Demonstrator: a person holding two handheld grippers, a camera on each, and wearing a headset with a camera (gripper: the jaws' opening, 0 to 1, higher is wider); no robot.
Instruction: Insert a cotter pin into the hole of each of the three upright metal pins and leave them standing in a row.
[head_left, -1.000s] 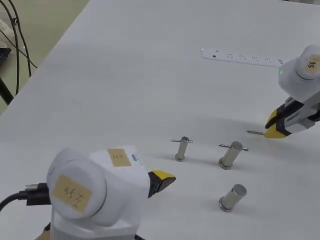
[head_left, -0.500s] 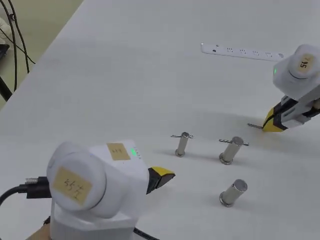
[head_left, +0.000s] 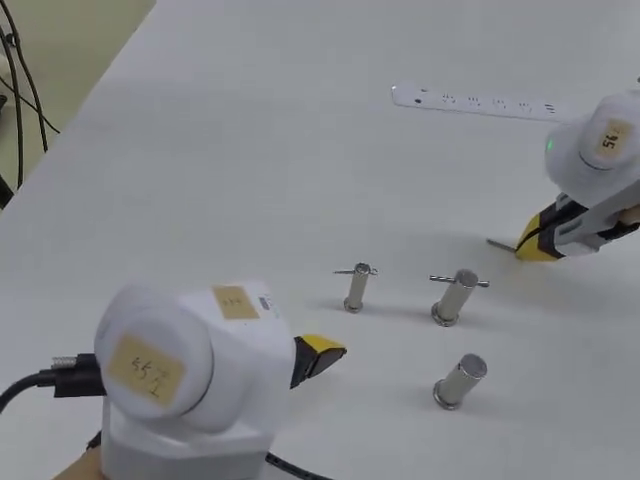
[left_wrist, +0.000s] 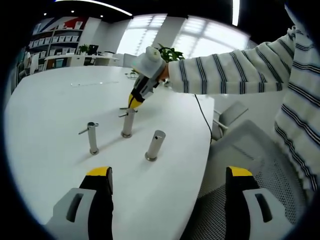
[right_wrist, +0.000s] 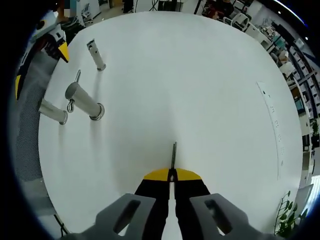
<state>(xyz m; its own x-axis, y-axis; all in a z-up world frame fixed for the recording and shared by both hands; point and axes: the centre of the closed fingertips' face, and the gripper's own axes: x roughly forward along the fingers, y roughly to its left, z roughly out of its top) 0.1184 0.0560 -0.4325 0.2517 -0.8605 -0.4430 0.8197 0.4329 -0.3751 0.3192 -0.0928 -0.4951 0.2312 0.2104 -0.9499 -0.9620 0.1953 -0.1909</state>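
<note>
Pins come first: three stand upright on the table (head_left: 250, 150). The first pin (head_left: 355, 290) and the second pin (head_left: 452, 299), at 3 o'clock of it, each carry a cotter through the top hole. The bare pin (head_left: 459, 381), at 6 o'clock of the second, has none, so we judge two of three done. The last cotter (head_left: 500, 244) sits at 2 o'clock of the group, pinched in the clenched right gripper (head_left: 535, 248); we cannot tell whether it touches the table. What we have left is to thread the bare pin and perhaps line it up. The left gripper (head_left: 320, 353) hangs at 8 o'clock, spread wide and holding nothing.
</note>
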